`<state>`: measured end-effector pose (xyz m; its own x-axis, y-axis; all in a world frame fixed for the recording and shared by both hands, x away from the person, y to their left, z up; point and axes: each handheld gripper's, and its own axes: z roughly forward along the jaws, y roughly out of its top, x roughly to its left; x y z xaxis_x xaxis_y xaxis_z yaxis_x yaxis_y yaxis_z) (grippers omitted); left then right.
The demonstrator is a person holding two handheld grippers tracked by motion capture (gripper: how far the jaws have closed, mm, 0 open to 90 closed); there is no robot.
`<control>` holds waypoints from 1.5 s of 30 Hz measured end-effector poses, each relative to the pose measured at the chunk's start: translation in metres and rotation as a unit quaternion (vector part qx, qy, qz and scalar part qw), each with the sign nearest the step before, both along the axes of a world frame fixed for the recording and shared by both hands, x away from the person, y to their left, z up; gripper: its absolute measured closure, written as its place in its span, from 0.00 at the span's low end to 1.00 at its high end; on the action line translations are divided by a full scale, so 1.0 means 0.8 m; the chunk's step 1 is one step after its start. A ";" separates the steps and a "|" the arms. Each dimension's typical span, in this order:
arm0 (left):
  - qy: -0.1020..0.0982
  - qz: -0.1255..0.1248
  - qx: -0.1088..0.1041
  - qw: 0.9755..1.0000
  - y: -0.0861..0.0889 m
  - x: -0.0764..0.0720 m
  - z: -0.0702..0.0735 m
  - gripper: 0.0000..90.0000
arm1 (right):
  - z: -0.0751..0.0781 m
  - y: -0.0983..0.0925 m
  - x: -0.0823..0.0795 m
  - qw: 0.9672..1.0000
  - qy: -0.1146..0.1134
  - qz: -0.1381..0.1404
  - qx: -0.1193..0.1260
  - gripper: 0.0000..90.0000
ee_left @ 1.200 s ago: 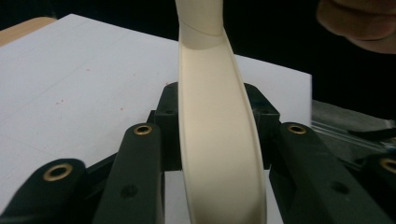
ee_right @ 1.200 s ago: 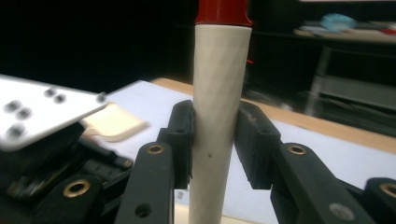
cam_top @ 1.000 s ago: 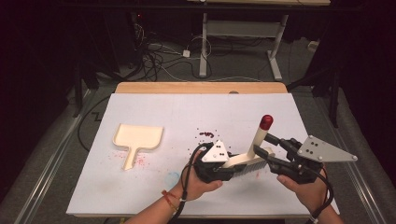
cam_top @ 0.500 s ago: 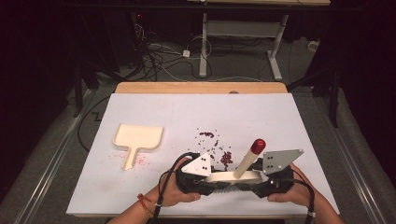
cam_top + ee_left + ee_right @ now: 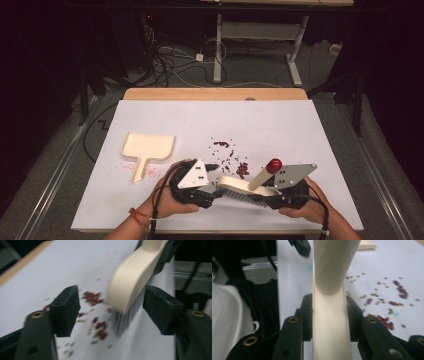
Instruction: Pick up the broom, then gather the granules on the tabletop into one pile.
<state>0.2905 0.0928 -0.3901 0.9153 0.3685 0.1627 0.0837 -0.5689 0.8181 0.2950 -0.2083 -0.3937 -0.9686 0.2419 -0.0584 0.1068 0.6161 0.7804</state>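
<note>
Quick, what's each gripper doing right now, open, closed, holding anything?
Left gripper: open, jaws just opened; the brush tip sits between them, not pressed.
Right gripper: jaws just closed further, shut on the brush body.

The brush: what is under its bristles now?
Under the brush lies the white table cover, with red beans scattered beside the bristles. Whether any beans lie beneath the bristles cannot be seen, because the bristles cover that spot.

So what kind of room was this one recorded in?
Most likely a lab or workshop set up for recording, not a home. The white table stands in a dark room, loose cables trail over the floor behind it, and a bare metal desk frame stands at the back.
</note>
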 end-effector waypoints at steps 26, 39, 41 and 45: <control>-0.023 0.228 0.046 0.972 0.151 -0.036 -0.071 0.21 | 0.012 -0.046 0.044 0.977 -0.049 -0.205 0.017 0.75; -0.020 0.230 0.068 0.971 0.156 -0.035 -0.079 0.21 | -0.006 -0.058 0.105 0.948 -0.071 -0.310 -0.022 0.75; -0.017 0.230 0.074 0.970 0.156 -0.035 -0.080 0.21 | -0.007 -0.054 0.116 0.946 -0.064 -0.317 -0.022 0.75; -0.011 0.233 0.070 0.970 0.158 -0.033 -0.082 0.21 | -0.013 -0.041 0.136 0.936 -0.092 -0.334 -0.053 0.75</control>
